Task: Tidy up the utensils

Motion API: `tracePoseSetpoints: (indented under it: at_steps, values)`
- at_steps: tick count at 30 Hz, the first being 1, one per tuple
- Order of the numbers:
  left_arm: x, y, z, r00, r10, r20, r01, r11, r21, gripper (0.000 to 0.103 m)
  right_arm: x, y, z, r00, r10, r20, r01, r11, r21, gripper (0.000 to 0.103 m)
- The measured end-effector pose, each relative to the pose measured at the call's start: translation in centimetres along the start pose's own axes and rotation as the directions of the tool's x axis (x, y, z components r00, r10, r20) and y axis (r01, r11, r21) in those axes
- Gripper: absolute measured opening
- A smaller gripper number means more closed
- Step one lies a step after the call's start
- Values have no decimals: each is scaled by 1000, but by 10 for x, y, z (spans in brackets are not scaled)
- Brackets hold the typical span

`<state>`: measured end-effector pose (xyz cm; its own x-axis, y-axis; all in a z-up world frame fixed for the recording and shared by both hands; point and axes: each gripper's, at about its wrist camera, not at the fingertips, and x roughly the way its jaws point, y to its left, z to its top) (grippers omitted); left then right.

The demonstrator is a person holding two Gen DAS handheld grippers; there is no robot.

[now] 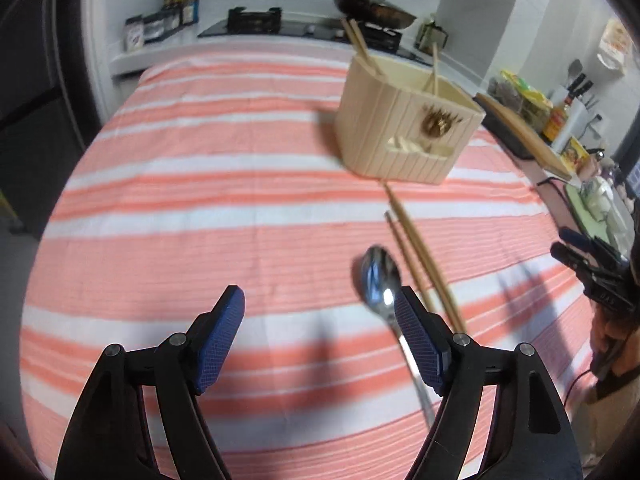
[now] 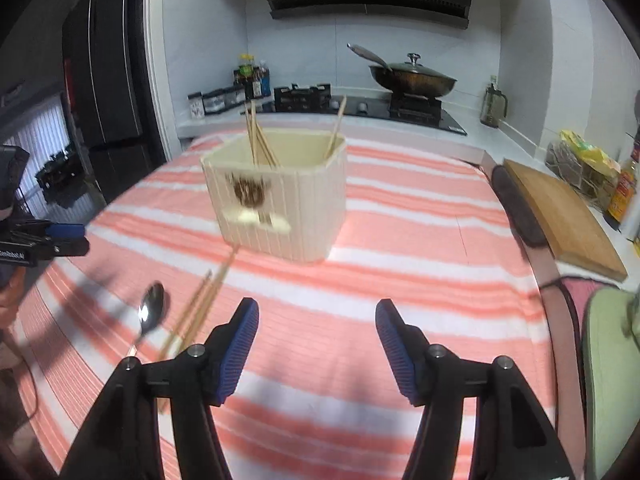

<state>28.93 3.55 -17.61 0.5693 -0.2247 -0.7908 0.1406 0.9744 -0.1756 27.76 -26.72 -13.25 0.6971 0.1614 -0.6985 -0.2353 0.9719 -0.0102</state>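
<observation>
Hovering spread and empty, the left claw and right claw risk nudging the spoon against the loose chopsticks lying just in front of the holder on the striped tabletop, scattering both.

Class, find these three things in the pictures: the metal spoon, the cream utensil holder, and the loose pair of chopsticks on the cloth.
spoon (image 1: 379,272): left wrist view, on its bowl.
utensil holder (image 2: 304,204): right wrist view, on its ribbed front wall.
loose chopsticks (image 1: 418,254): left wrist view, mid-length of one stick.
</observation>
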Motion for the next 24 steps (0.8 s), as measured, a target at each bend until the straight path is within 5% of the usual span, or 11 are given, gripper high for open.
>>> tracePoseSetpoints:
  at_steps: [6, 12, 18, 24]
  values:
    - [20, 15, -29, 991, 136, 18, -134, 988, -82, 79, 11, -1, -48, 997, 18, -80, -10, 995, 97, 62]
    - [37, 18, -32, 976, 218, -11, -218, 976, -22, 86, 21, 2, -53, 992, -76, -102, 86, 992, 93, 63]
    - [47, 25, -36, 972, 235, -15, -236, 971, -47, 101, 35, -1, -62, 985, -82, -150, 100, 988, 119, 63]
    - [49, 22, -37, 968, 249, -4, -249, 968, -34, 103, 37, 1, -66, 984, -95, -153, 112, 988, 104, 64]
